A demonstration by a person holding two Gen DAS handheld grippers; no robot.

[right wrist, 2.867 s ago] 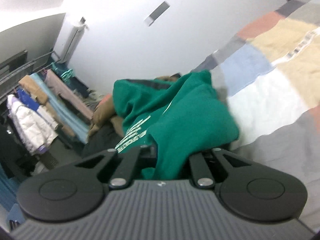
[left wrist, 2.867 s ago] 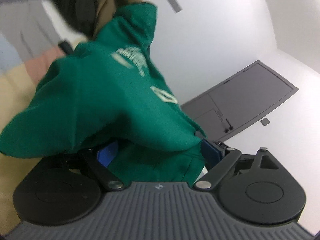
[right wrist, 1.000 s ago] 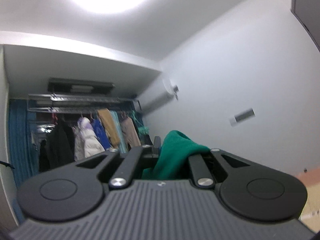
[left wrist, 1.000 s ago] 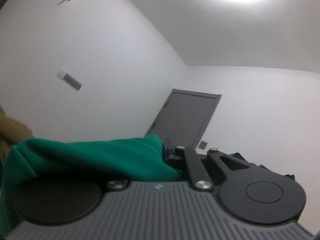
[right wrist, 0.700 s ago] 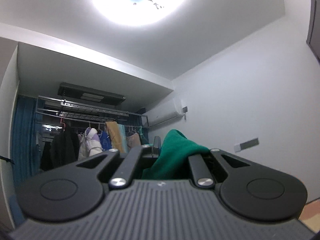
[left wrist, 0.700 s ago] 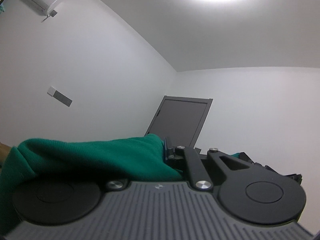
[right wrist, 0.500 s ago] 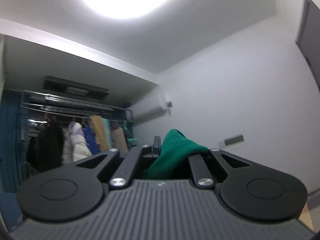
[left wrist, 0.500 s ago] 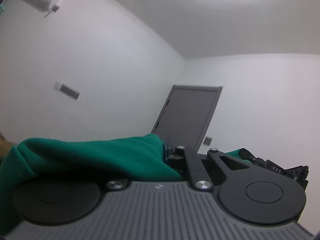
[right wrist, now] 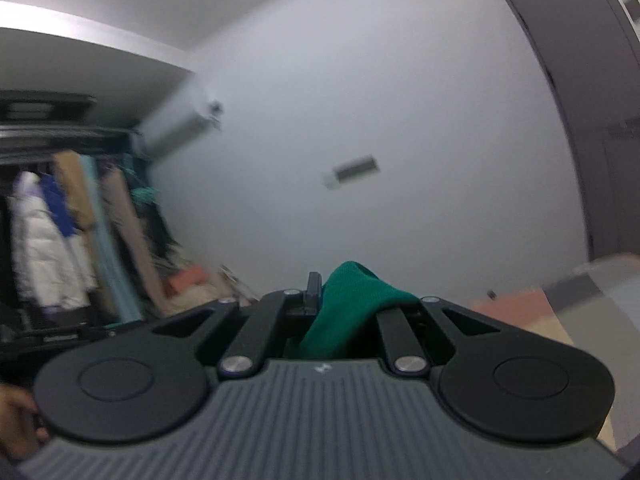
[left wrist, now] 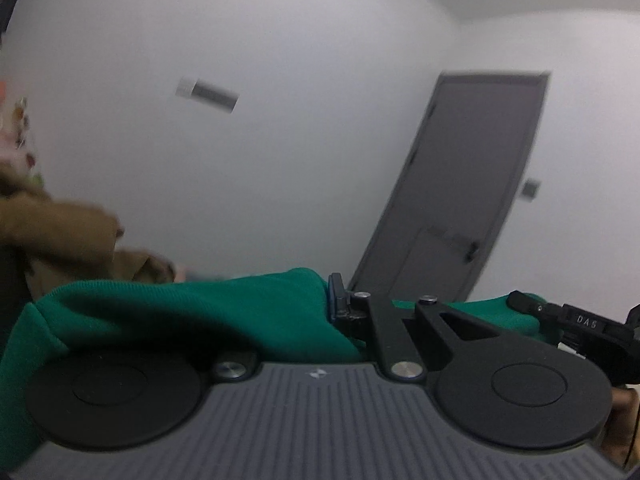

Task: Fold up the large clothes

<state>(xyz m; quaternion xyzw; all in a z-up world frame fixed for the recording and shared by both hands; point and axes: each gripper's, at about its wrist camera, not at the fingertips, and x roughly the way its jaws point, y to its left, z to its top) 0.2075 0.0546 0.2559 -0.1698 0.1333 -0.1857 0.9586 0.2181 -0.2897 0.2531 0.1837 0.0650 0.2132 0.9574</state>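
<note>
Green garment (left wrist: 192,312) between clamped jaws

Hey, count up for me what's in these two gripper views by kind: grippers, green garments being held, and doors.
Grippers: 2, left gripper and right gripper, jaws shut on the fabric
Green garment: 1
Grey door: 1
Total: 4

Ceiling light gone from both views; brown clothes (left wrist: 56,232), bedspread (right wrist: 520,312) visible.
</note>
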